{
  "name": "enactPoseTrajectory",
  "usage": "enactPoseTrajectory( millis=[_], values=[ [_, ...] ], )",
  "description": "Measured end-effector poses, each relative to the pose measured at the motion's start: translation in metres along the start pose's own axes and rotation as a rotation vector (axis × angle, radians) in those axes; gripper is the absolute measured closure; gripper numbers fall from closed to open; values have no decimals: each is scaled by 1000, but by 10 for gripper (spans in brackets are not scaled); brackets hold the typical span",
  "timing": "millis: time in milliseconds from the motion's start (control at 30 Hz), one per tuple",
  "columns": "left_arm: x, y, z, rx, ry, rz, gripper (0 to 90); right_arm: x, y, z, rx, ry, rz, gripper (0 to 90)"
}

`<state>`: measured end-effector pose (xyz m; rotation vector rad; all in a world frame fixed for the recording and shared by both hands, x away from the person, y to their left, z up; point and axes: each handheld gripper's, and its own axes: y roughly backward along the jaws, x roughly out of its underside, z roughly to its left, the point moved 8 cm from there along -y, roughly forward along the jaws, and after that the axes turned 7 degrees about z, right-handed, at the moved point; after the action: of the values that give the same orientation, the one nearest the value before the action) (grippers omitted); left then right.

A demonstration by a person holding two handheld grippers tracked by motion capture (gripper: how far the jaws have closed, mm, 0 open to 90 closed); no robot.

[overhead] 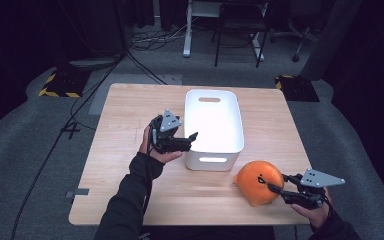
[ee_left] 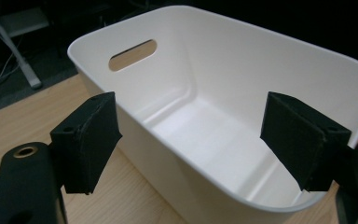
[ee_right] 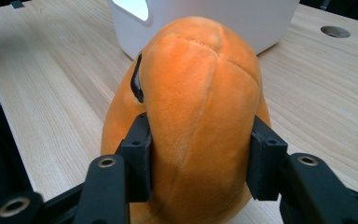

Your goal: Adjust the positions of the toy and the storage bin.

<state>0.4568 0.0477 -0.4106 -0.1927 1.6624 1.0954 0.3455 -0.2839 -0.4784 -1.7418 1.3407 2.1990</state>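
A white plastic bin (overhead: pixel 213 156) with handle slots stands in the middle of the wooden table (overhead: pixel 130 115), and its inside is bare (ee_left: pixel 307 60). My left gripper (overhead: pixel 193 139) is held level at the bin's left side near its front corner, jaws open (ee_left: pixel 191 109) with nothing between the pads. An orange plush toy (overhead: pixel 256 181) lies at the table's front right, just in front of the bin. My right gripper (overhead: pixel 274 188) is shut on the plush toy (ee_right: pixel 200 84), with its pads pressed into both sides of the soft body (ee_right: pixel 200 142).
The table's front edge (overhead: pixel 180 220) runs close under the plush toy. A round hole (ee_right: pixel 334 31) is cut in the tabletop to the right of the bin. Cables, a desk leg and chair legs (overhead: pixel 240 45) are on the floor beyond the table.
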Motion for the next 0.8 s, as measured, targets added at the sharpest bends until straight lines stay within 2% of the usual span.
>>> enactPoseTrajectory(
  millis=[67, 100, 133, 200, 233, 300, 333, 433, 467, 667, 733, 800],
  values=[
    [2, -2, 3, 3, 9, 3, 195, 0, 0, 0, 1, 1, -1, 519],
    [7, -9, 8, 13, 44, 19, 195, 0, 0, -1, 0, 9, -2, 519],
    [7, -9, 8, 13, 44, 19, 195, 0, 0, -1, 0, 9, -2, 519],
    [11, -19, 10, 27, 70, 41, 195, 0, 0, -1, 0, 11, -1, 519],
    [13, -22, 10, 27, 66, 49, 197, 0, 0, -1, 1, 10, -1, 518],
    [16, -34, 7, 51, 85, 71, 210, 1, 0, 0, -1, 3, 2, 518],
    [16, -38, 6, 56, 78, 82, 213, 1, 0, -1, 0, 10, -1, 518],
    [17, -44, 1, 69, 89, 85, 226, 1, 0, -1, -2, 9, -2, 518],
    [15, -49, -2, 70, 73, 91, 199, 1, 1, -2, 0, 7, -2, 518],
    [9, -57, -12, 83, 44, 97, 214, 3, 2, -3, 2, 1, 1, 518],
    [7, -55, -17, 87, 19, 95, 220, 3, 2, -4, 5, -3, 2, 518],
    [5, -49, -18, 85, 12, 68, 214, 3, 3, -4, 4, -4, 3, 518]
  ],
)
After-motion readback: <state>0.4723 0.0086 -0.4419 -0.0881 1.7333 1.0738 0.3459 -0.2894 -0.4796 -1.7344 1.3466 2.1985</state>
